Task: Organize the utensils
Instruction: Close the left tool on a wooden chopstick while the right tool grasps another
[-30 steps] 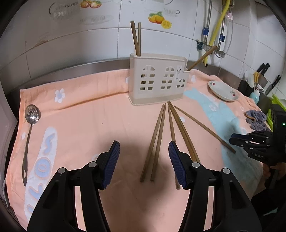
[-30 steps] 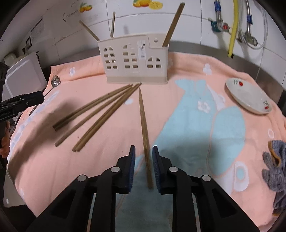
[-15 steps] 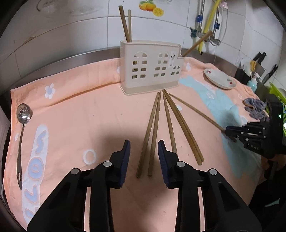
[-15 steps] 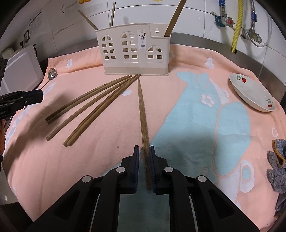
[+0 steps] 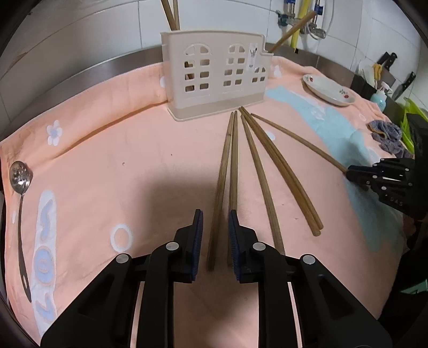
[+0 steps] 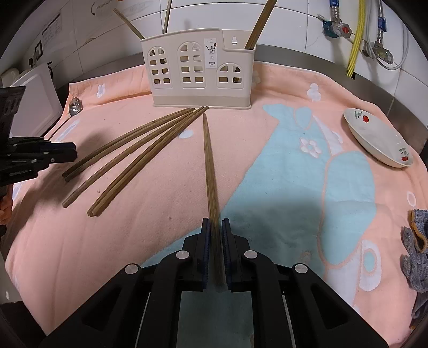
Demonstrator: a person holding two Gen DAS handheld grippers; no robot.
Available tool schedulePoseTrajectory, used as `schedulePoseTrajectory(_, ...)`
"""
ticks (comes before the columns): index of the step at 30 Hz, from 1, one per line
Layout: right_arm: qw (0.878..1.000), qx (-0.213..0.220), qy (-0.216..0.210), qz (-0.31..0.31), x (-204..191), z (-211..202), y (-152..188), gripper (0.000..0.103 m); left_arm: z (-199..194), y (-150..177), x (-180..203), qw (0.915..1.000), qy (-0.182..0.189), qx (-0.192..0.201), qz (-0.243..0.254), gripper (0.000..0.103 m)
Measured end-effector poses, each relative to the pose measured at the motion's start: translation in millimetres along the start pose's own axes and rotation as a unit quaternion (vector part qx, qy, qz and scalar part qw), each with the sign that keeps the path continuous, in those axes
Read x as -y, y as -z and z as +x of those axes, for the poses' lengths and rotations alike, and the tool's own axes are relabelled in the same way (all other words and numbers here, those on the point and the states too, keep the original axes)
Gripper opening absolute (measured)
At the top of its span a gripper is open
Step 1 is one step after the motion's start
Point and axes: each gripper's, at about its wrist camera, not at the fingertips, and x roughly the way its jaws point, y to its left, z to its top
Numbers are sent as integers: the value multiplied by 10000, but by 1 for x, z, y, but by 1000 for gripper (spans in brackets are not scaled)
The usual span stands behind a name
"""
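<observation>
The wall [image 6: 294,24] behind the counter was covered with white square tiles, and it had grey joints. Some fruit stickers were on the tiles at the top edge, only partly visible. A steel counter edge [image 5: 88,72] ran along the bottom of the wall. The counter was covered by a peach towel [image 5: 107,166] with a light blue pattern and small white flowers. On the right part of the wall, a yellow hose [image 6: 355,40] hung down beside metal valves and braided pipes [image 6: 379,29]. A white board [image 6: 40,99] leaned at the left side. The light was soft and came from above, and dark shadows lay on the towel.
</observation>
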Motion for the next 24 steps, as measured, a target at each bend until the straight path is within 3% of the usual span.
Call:
schedulePoseTrajectory(21,10000,32,22,12,-1,0,0,8,28,-4,2,9997,13,-209,100,15)
schedulePoseTrajectory(24,10000,56,38,23,-1,-1,1,8,27,-3,5,9998,-35,-177,109,9)
